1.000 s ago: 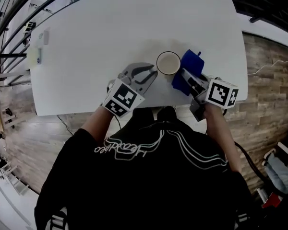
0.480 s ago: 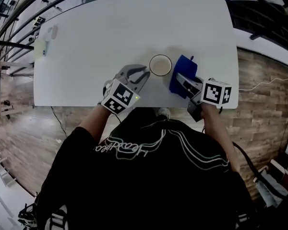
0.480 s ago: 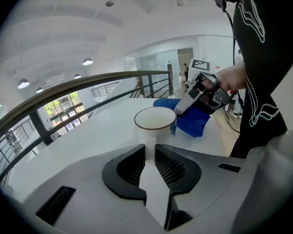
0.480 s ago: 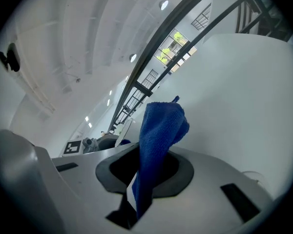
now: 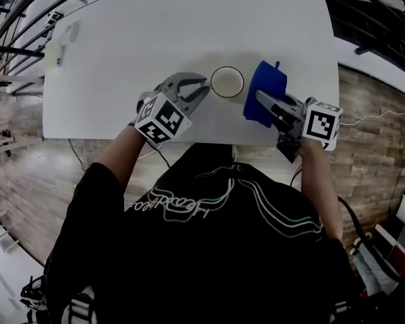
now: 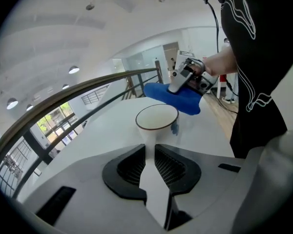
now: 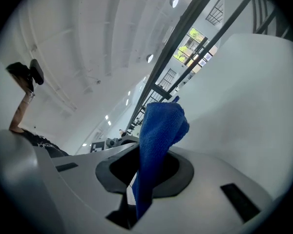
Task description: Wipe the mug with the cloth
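Note:
A white mug (image 5: pixel 227 82) with a dark rim stands on the white table (image 5: pixel 155 32), near its front edge. My left gripper (image 5: pixel 201 88) reaches it from the left. In the left gripper view the mug (image 6: pixel 156 122) sits just beyond the jaws, which stand narrow on a white strip, apparently the handle, running back from the mug's body. To the mug's right my right gripper (image 5: pixel 264 100) is shut on a blue cloth (image 5: pixel 264 90), and the cloth (image 7: pixel 158 130) hangs out of the jaws, held off the table. The cloth (image 6: pixel 178 97) is apart from the mug.
Small pale objects (image 5: pixel 59 49) lie at the table's far left corner. The table's front edge (image 5: pixel 189 140) runs just below both grippers, with the person's body against it. A dark railing (image 5: pixel 27 5) curves behind the table, and wood floor (image 5: pixel 371 133) lies to the right.
The right gripper has carried the cloth a little up and away from the table's front edge, still right of the mug. The left gripper has stayed at the mug's left side.

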`<state>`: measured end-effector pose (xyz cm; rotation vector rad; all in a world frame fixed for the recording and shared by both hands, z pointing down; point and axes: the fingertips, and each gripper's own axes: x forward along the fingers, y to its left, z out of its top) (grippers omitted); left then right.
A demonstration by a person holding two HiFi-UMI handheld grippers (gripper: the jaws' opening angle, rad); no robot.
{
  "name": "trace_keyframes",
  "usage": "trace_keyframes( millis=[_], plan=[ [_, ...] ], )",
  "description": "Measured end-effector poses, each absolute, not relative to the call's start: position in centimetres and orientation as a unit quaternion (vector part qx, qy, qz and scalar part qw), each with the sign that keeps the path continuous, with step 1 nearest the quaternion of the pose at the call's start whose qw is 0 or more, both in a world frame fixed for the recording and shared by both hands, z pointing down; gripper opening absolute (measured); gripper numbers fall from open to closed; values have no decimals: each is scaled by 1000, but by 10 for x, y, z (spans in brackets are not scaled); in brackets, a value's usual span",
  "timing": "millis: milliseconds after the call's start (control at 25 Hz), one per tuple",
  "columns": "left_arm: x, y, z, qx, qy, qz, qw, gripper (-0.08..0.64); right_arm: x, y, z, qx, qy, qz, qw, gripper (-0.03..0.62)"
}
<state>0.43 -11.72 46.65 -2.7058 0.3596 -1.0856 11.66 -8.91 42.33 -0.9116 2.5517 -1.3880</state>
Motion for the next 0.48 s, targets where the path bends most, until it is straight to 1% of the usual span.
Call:
trace_keyframes(
  millis=[80, 160, 240, 480],
  plan=[
    [8, -120, 468, -916, 105, -371, 114, 66, 116, -95, 421, -291, 838, -458, 60, 54],
    [10, -119, 471, -915, 89, -373, 124, 66, 115, -97, 422, -288, 841, -456, 54, 54],
    [9, -115, 472, -917, 78, -370, 127, 66, 113, -95, 423, -288, 842, -454, 52, 54],
    [10, -104, 474, -921, 64, -361, 134, 66, 114, -88, 427, -284, 837, -462, 76, 54]
  ],
)
